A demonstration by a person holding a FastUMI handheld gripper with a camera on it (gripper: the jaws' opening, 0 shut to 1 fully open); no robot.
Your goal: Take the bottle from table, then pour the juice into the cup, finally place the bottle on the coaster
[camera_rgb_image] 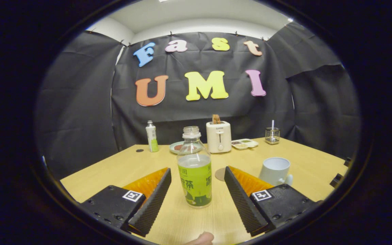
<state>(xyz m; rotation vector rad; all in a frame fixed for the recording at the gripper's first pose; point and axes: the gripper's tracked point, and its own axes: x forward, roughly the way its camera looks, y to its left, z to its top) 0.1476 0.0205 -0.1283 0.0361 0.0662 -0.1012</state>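
An uncapped clear bottle (194,168) with a green label stands upright on the wooden table (114,173). It sits between my two fingers, a little ahead of their tips. My gripper (197,177) is open, with a gap on each side of the bottle; neither finger touches it. The left finger (153,197) and right finger (240,199) have black ribbed pads and orange backs. A white cup (275,170) stands beyond the right finger. A round brown coaster (220,174) lies flat between bottle and cup, partly hidden by the right finger.
At the back of the table stand a second small bottle (151,136), a plate (177,147), a white toaster (218,136), a snack tray (244,143) and a glass holder with a straw (272,134). A fingertip (201,239) of a person shows beneath the fingers.
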